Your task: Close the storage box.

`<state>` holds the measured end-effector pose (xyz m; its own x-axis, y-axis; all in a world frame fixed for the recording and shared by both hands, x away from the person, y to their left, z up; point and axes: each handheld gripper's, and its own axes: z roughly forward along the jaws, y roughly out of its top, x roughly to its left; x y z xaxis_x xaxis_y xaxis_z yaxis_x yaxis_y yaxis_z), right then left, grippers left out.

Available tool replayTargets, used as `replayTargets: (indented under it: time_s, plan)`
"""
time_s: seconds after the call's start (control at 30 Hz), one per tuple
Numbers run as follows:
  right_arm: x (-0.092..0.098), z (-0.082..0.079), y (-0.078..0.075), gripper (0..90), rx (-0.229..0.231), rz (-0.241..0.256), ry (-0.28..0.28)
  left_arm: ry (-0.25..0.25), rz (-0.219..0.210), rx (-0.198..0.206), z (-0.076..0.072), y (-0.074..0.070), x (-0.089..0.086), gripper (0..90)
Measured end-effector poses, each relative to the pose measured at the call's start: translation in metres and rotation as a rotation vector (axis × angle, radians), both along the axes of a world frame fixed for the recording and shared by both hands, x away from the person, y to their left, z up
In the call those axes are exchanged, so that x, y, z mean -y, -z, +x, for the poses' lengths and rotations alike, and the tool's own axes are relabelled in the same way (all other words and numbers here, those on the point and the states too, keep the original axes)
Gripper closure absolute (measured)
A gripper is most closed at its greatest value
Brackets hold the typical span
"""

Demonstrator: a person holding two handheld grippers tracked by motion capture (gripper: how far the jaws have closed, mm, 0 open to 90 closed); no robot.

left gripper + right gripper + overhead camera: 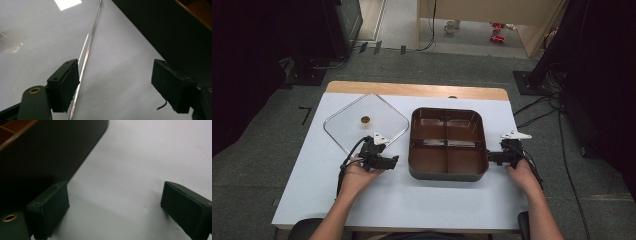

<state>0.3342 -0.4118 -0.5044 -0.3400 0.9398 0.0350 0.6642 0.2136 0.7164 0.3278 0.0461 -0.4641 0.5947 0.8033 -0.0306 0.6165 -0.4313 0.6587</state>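
High view: two hand-held grippers flank a brown four-compartment tray (418, 165) on a white table (312, 185).

Left gripper (393, 160) sits between the tray's left wall and the near right edge of a clear square glass lid (382, 117) lying flat at far left, a small gold knob (365, 119) at its middle. Its jaws stand wide apart, holding nothing (in the left gripper view the lid's metal rim (86, 57) runs just beside one jaw, the tray's dark wall beyond the other). Right gripper (491, 157) lies close against the tray's right wall near its near corner, jaws also spread apart over bare table, one next to the tray's dark side (45, 157).
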Motion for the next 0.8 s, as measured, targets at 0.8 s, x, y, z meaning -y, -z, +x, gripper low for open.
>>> replayTargets:
  time_s: [0.8]
  plan:
    - [0.000,0.000,0.000,7.5,0.000,0.001,0.001,-0.016,-0.071,-0.034,0.034,-0.008,-0.022,29.9]
